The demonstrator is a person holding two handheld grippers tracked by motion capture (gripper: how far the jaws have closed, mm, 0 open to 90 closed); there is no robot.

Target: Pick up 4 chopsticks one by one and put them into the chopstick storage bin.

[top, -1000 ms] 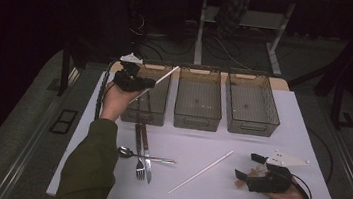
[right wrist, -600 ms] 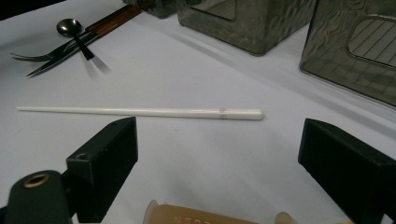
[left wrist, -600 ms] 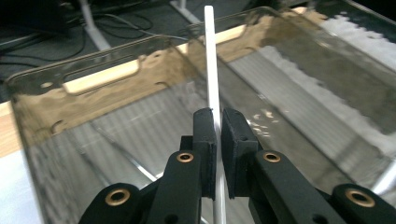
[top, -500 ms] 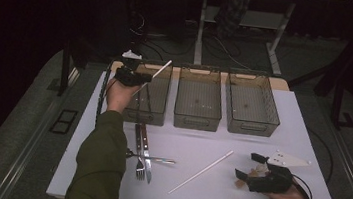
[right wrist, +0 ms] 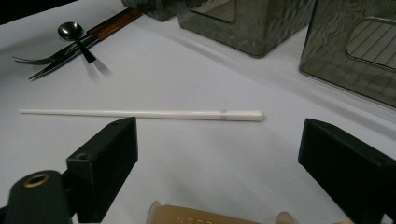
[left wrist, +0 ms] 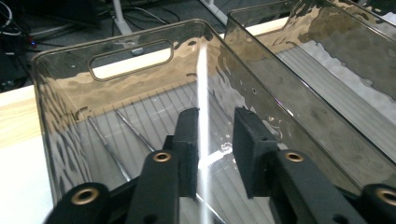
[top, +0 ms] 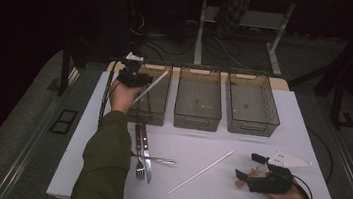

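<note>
Releasing white chopstick (left wrist: pixel 202 116) into left bin (left wrist: pixel 65 100), upper left of high view: my left gripper (left wrist: pixel 215 140) jaws just opening, stick loose between; right gripper (right wrist: pixel 215 154) agape. Drop low, lengthwise.

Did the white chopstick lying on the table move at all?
No. The white chopstick lies in the same place, right of the fork.

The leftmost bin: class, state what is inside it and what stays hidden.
Inside the leftmost bin, a white chopstick slants between the left gripper pads, which have just been opening. Two thin dark sticks lie on its floor. The gripper hides the near end.
</note>
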